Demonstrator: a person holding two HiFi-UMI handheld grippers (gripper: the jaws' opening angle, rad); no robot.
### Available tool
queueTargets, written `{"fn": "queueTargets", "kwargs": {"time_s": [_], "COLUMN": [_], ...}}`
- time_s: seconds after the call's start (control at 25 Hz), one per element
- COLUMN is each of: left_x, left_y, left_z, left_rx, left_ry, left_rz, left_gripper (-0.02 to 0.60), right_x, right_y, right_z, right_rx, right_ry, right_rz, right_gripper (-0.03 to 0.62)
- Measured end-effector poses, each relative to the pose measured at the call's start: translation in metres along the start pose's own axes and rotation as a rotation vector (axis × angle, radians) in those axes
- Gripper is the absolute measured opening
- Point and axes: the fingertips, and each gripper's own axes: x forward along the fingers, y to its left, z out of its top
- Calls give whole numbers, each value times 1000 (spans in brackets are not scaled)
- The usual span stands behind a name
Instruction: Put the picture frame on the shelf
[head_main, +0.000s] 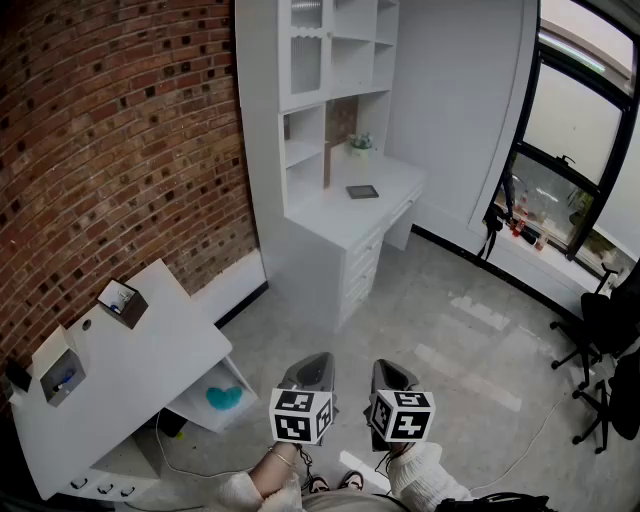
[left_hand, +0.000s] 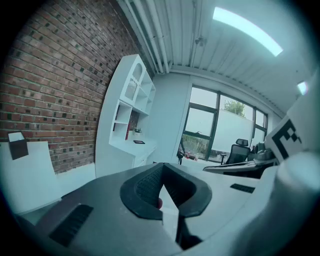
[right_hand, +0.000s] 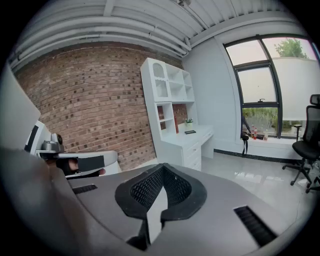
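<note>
Grey floor (head_main: 450, 330) underfoot, with a brick wall (head_main: 120, 130) off to the left of both grippers. Held the left gripper (head_main: 312, 368) and right gripper (head_main: 390, 375) side by side, low and close to the body, each tipped slightly down. Showed both pairs of jaws pressed together, with nothing clamped between them. Faced a white desk (head_main: 330, 212) with shelves (head_main: 305, 150) above it, well ahead of the grippers and set against the brick. Found the frame (head_main: 362, 191) lying flat on the desk top, dark and small, far beyond both gripper tips and touched by neither. Noted a small plant (head_main: 360, 146) just behind the frame, beside the shelves. Had a white table (head_main: 150, 350) to the left of the left gripper, carrying two small boxes (head_main: 122, 302). Had tall windows (head_main: 575, 150) and black chairs (head_main: 605, 330) well off to the right of the right gripper.
</note>
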Motion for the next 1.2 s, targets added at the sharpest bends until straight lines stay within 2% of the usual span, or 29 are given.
{"fn": "queueTargets", "kwargs": {"time_s": [0.36,0.56,0.96,1.2], "left_x": [-1,-5,-9,5], "left_y": [4,10,23,27], "left_z": [2,3,-1,-4], "left_rx": [12,16,22,15], "left_ry": [-2,-5,1,6], "left_rz": [-1,-1,2,-1], "left_gripper": [8,8,8,8], "right_x": [3,5,13,28], "right_y": [4,9,10,-1], "right_z": [2,3,-10,-12], "right_rx": [0,65,76,78], "right_ry": [-3,-21,4,12], "right_rz": [1,18,-13,-24], "right_gripper": [23,25,25,25]}}
